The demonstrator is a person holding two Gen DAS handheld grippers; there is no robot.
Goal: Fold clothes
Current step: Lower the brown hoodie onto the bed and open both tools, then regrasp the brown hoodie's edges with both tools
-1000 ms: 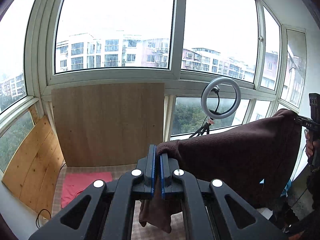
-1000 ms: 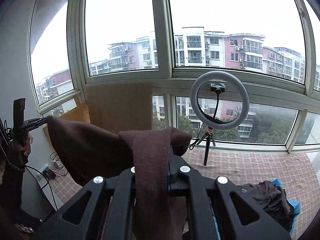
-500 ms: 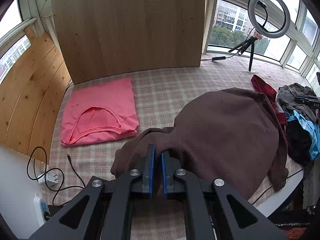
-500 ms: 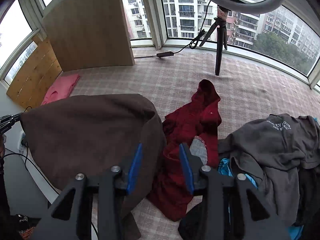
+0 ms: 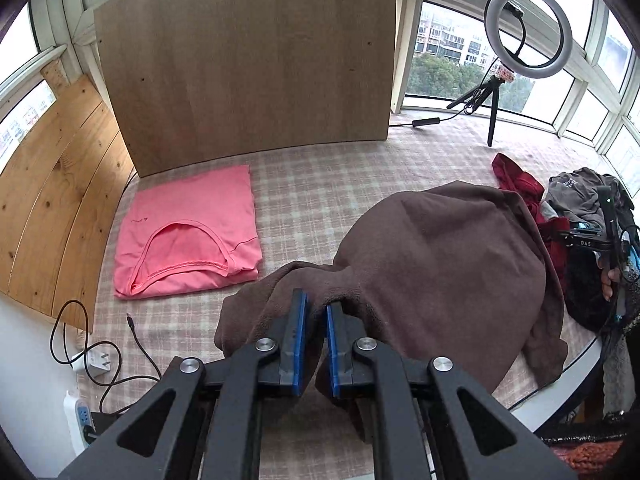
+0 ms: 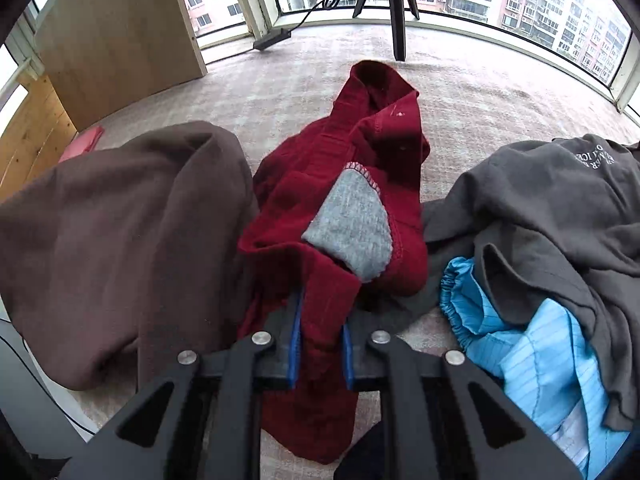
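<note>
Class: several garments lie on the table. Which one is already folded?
The pink shirt, lying flat and squared beside the wooden board. The brown, red, grey and blue ones are all crumpled.

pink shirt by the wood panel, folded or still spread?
Folded. The pink shirt lies flat as a neat rectangle on the checked cloth, neckline up, edges tucked under, apart from the brown garment.

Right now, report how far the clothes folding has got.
Done: one pink shirt lies folded flat by the wooden board. In hand: the brown garment is spread on the checked cloth, unfolded, the left gripper shut on its edge. The right gripper is open around the red garment. Left: red, the grey shirt and the blue garment.
</note>
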